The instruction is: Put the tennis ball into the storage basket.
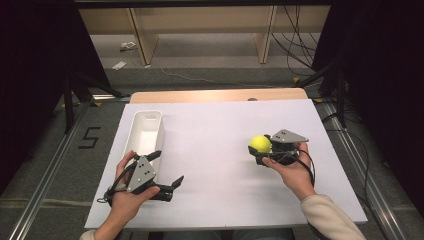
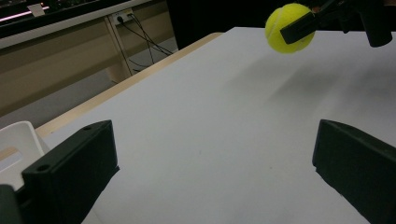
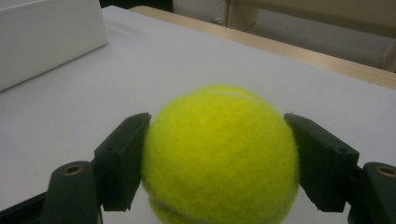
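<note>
A yellow tennis ball (image 1: pixel 260 144) sits between the jaws of my right gripper (image 1: pixel 258 147), which is shut on it over the right half of the white tabletop (image 1: pixel 220 130). In the right gripper view the ball (image 3: pixel 219 154) is clamped on both sides by the black pads (image 3: pixel 122 158). From the left gripper view the ball (image 2: pixel 289 27) hangs a little above the table, with a faint shadow below it. My left gripper (image 1: pixel 168 167) is at the front left, jaws spread wide and nothing between them (image 2: pixel 215 158).
A long white bin (image 1: pixel 145 131) lies along the table's left side, just beyond my left gripper; its corner (image 2: pixel 16 140) and its wall (image 3: pixel 46 37) show in the gripper views. A wooden strip (image 1: pixel 220 95) borders the far edge, with shelving on the floor behind.
</note>
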A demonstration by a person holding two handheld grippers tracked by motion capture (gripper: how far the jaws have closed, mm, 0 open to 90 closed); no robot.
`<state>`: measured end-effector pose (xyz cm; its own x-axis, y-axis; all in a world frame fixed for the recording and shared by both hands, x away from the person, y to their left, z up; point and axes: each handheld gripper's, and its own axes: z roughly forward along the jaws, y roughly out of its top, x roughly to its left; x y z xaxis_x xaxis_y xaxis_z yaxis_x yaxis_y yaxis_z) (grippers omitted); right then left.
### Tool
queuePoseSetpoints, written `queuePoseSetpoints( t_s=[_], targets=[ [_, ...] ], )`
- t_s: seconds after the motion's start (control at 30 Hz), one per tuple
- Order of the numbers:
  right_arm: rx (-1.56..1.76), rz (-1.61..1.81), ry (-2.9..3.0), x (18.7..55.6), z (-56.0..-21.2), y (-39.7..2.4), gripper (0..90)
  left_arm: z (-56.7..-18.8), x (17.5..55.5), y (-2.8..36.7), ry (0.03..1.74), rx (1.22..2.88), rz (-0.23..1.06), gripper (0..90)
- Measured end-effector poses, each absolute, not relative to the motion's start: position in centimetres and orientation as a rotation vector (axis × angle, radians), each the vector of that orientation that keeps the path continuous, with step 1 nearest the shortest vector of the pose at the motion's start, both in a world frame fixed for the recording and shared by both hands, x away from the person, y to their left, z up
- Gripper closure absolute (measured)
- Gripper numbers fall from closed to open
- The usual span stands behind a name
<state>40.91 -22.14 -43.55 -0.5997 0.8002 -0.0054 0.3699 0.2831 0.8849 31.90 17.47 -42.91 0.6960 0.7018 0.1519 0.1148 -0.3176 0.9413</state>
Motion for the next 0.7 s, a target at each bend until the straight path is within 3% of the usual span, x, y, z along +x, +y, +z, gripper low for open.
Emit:
queuePoseSetpoints(
  t_s=[0.7],
  targets=[
    [1.01,1.296,2.114,41.2,-43.0,-20.1,26.6,-42.9,31.9,17.5,0.64,1.825,0.676,0.0]
  ],
)
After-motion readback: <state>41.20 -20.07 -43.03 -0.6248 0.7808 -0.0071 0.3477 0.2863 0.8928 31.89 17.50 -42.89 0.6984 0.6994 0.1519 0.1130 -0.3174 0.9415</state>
